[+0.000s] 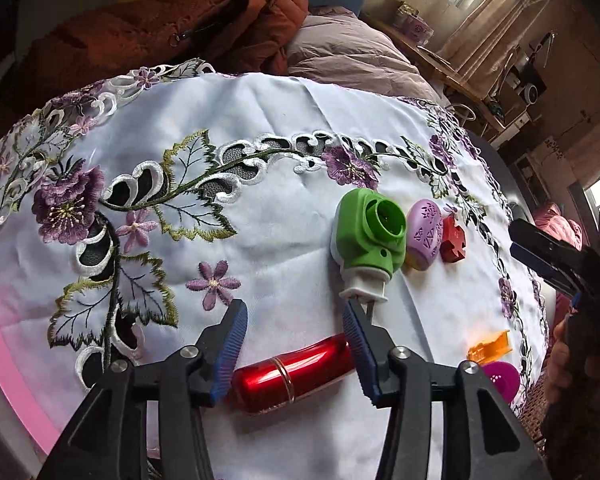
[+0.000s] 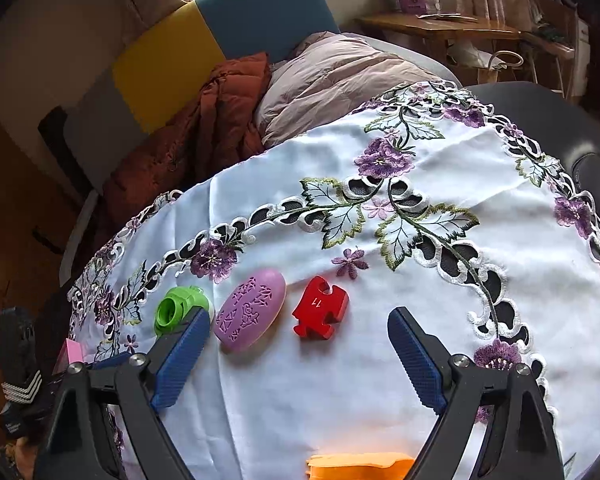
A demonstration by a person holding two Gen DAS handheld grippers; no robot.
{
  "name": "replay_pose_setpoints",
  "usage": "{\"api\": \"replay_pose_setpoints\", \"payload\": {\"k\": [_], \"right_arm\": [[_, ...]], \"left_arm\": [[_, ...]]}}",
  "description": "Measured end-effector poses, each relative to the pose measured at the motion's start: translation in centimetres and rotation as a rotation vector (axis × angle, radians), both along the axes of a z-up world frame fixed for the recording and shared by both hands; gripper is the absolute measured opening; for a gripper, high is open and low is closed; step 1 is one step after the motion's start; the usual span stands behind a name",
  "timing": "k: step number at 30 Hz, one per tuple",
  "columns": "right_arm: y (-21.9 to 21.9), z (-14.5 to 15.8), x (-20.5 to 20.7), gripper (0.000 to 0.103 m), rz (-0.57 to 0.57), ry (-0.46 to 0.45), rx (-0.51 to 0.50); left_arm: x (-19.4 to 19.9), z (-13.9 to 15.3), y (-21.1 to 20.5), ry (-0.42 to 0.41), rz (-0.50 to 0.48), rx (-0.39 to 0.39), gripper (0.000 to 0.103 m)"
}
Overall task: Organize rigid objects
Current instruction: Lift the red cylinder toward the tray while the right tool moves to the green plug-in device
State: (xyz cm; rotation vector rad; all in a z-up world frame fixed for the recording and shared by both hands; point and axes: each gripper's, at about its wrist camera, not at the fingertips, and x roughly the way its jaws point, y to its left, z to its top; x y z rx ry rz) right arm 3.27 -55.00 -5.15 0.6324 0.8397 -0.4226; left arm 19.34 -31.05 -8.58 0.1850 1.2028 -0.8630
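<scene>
My left gripper (image 1: 296,320) is closed on a shiny red cylinder with a gold band (image 1: 292,372), held crosswise between its blue pads just above the cloth. Beyond it stand a green and white plug-in device (image 1: 366,240), a purple oval (image 1: 422,236) and a red puzzle piece (image 1: 453,240) in a row. In the right wrist view the same row shows: the green device (image 2: 178,310), the purple oval (image 2: 250,314), the red puzzle piece (image 2: 320,306). My right gripper (image 2: 300,320) is open and empty, hovering before them. An orange piece (image 2: 360,466) lies below it.
The embroidered white tablecloth (image 1: 260,120) covers a round table. An orange piece (image 1: 490,346) and a magenta round object (image 1: 500,380) lie at the right edge. A pink object (image 1: 4,360) sits at the left. A rust jacket (image 1: 160,28) and a mauve quilt (image 2: 340,76) lie behind.
</scene>
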Motion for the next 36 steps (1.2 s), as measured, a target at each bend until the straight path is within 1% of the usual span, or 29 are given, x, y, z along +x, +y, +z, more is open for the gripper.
{"api": "replay_pose_setpoints", "payload": {"k": [3, 5, 8, 10, 12, 13, 15, 16, 17, 18, 19, 23, 25, 28, 30, 32, 36], "right_arm": [[0.0, 0.0, 0.0, 0.092, -0.004, 0.000, 0.002], [0.0, 0.0, 0.0, 0.092, -0.005, 0.001, 0.002], [-0.1, 0.0, 0.0, 0.092, -0.007, -0.001, 0.009], [-0.1, 0.0, 0.0, 0.092, -0.007, 0.000, 0.010], [-0.1, 0.0, 0.0, 0.092, -0.006, 0.000, 0.012], [-0.1, 0.0, 0.0, 0.092, -0.004, 0.000, 0.012], [0.0, 0.0, 0.1, 0.092, 0.000, 0.003, 0.008], [0.0, 0.0, 0.1, 0.092, 0.001, 0.003, 0.006], [0.0, 0.0, 0.0, 0.092, -0.001, 0.003, 0.004], [0.0, 0.0, 0.0, 0.092, -0.004, 0.002, 0.003], [-0.1, 0.0, 0.0, 0.092, -0.006, 0.002, 0.002], [-0.4, -0.2, -0.1, 0.092, -0.011, 0.004, 0.006], [-0.2, -0.1, 0.0, 0.092, -0.004, 0.003, 0.002], [0.3, 0.1, 0.2, 0.092, 0.028, -0.005, -0.012], [0.9, 0.2, 0.4, 0.089, 0.063, -0.018, -0.013], [1.7, 0.3, 0.7, 0.087, 0.107, -0.025, -0.020], [4.0, 0.3, 1.5, 0.080, 0.211, -0.031, -0.034]], "left_arm": [[-1.4, 0.7, -0.2, -0.052, -0.085, 0.030, 0.052], [-2.5, 1.3, -0.4, -0.077, -0.159, 0.040, 0.052], [-4.3, 2.2, -1.0, -0.127, -0.273, 0.060, 0.058], [-5.5, 2.4, -1.3, -0.147, -0.349, 0.078, 0.063], [-6.6, 2.1, -1.5, -0.185, -0.409, 0.125, 0.064], [-7.0, 1.6, -1.9, -0.212, -0.434, 0.165, 0.064], [-7.4, 0.3, -2.6, -0.257, -0.446, 0.229, 0.063], [-7.3, -0.4, -2.9, -0.265, -0.431, 0.249, 0.049], [-6.9, -1.0, -2.8, -0.252, -0.413, 0.257, 0.039], [-6.6, -0.8, -2.7, -0.253, -0.379, 0.218, 0.030], [-6.3, -0.8, -2.7, -0.239, -0.349, 0.205, 0.025], [-6.9, -0.7, -2.2, -0.262, -0.260, 0.200, 0.025], [-7.5, -0.6, -1.5, -0.256, -0.209, 0.191, 0.025], [-8.2, 0.3, 0.4, -0.238, -0.106, 0.144, 0.025], [-8.7, 1.4, 1.9, -0.218, -0.035, 0.093, 0.025], [-9.0, 2.3, 3.5, -0.205, 0.030, 0.058, 0.025], [-10.0, 3.6, 6.9, -0.205, 0.127, 0.017, 0.025]]}}
